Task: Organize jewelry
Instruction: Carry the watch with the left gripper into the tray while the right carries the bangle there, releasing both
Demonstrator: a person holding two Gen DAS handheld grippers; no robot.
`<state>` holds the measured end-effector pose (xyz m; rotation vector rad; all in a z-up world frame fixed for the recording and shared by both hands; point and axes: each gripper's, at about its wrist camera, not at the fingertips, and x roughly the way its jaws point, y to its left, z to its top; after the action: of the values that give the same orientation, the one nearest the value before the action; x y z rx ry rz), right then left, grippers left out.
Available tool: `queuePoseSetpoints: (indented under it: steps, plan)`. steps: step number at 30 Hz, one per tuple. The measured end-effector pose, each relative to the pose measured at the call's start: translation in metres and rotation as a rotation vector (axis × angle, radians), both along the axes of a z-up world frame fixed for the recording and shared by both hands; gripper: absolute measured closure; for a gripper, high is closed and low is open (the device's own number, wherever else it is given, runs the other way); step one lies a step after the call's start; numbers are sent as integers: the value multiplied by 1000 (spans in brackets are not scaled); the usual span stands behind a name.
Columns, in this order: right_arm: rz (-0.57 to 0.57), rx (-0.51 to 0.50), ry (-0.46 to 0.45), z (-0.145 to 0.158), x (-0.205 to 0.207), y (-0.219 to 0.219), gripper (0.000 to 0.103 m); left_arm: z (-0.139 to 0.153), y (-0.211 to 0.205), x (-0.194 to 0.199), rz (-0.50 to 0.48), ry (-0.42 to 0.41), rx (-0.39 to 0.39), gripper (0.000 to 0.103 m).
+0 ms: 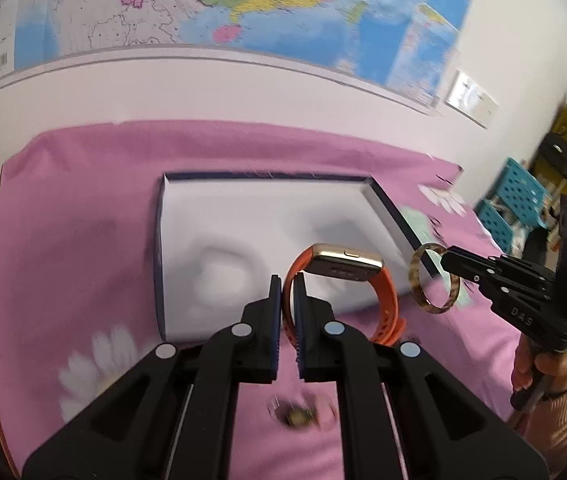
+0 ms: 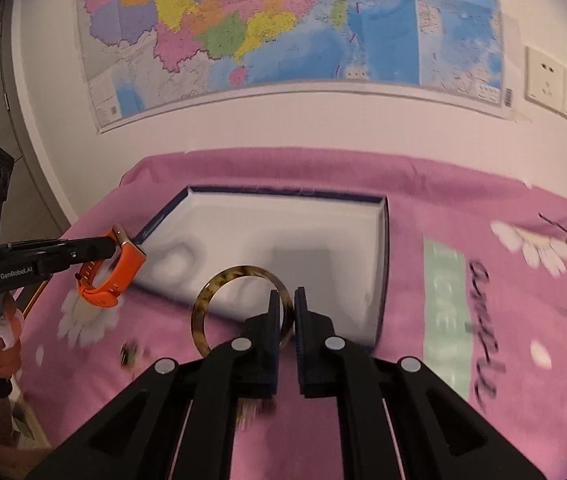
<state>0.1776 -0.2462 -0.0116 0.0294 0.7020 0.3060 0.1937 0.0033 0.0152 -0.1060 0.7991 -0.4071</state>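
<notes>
Jaws of the left gripper (image 1: 288, 286) pinch the orange watch (image 1: 343, 280); right gripper (image 2: 294, 304) clamps the tortoiseshell bangle (image 2: 219, 280), box (image 2: 381, 240) at twelve o'clock.

Both my wrist cameras look forward along their fingers, close above the shared white box (image 1: 243, 208) (image 2: 283, 232).

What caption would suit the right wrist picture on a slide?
Right hand-held gripper holds a bangle before a white tray; the left hand-held gripper holds an orange watch.
</notes>
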Motion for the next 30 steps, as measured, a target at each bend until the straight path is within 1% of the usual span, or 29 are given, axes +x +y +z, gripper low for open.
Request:
queuePoseSetpoints:
  steps: [5,9,14,21,24,28,29,30]
  plan:
    - [-41,-19,17,-3,50,5,98,-10,-4,56,35,36,-6,97]
    - [-77,-33,47,-12,92,9,98,-25,-7,88,58,73,-1,97]
    - [-100,-28,91,-23,123,13,98,-43,-8,122,98,128,27,97]
    - [-130,-30,156,-39,153,20,97,-70,-7,146,132,194,55,97]
    - [-145,-35,171,-44,158,22,97,-76,-8,152,133,200,66,96]
    - [-161,-23,178,-45,158,23,96,-74,-10,153,123,186,76,95]
    - [-161,-24,178,-45,158,23,96,-74,-8,153,123,184,80,95]
    - [-163,-22,178,-45,157,23,92,-73,-6,152,127,184,79,95]
